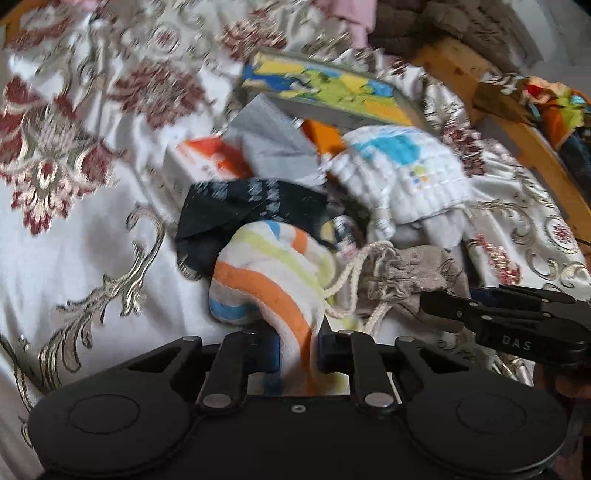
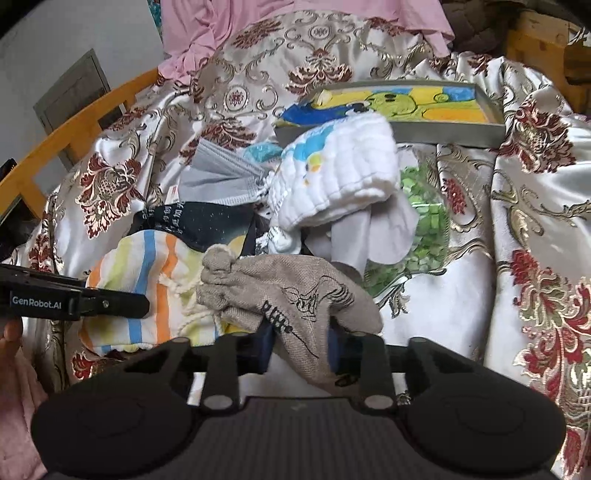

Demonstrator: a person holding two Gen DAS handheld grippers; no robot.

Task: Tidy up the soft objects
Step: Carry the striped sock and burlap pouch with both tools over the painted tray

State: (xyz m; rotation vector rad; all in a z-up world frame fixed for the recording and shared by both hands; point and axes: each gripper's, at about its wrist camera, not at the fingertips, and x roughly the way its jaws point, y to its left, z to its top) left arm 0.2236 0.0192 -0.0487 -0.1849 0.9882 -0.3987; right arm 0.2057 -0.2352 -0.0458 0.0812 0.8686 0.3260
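A pile of soft things lies on a satin floral bedspread [image 1: 92, 229]. My left gripper [image 1: 297, 350] is shut on a white towel with orange, yellow and blue stripes [image 1: 266, 273], whose edge is pinched between the pads. My right gripper [image 2: 301, 343] is shut on a beige drawstring pouch with black print [image 2: 295, 295]. In the left wrist view the pouch [image 1: 406, 273] and the right gripper [image 1: 424, 301] sit just right of the towel. In the right wrist view the striped towel [image 2: 147, 266] and the left gripper [image 2: 146, 304] are at the left.
Behind lie a black printed cloth [image 1: 240, 210], a grey cloth [image 1: 273, 147], a white quilted cloth [image 2: 340, 170], a bag of green pieces [image 2: 424, 221] and a shallow box with a colourful drawing [image 2: 406, 107]. A wooden bed rail [image 2: 74, 136] curves round. A pink garment [image 2: 258, 22] lies beyond.
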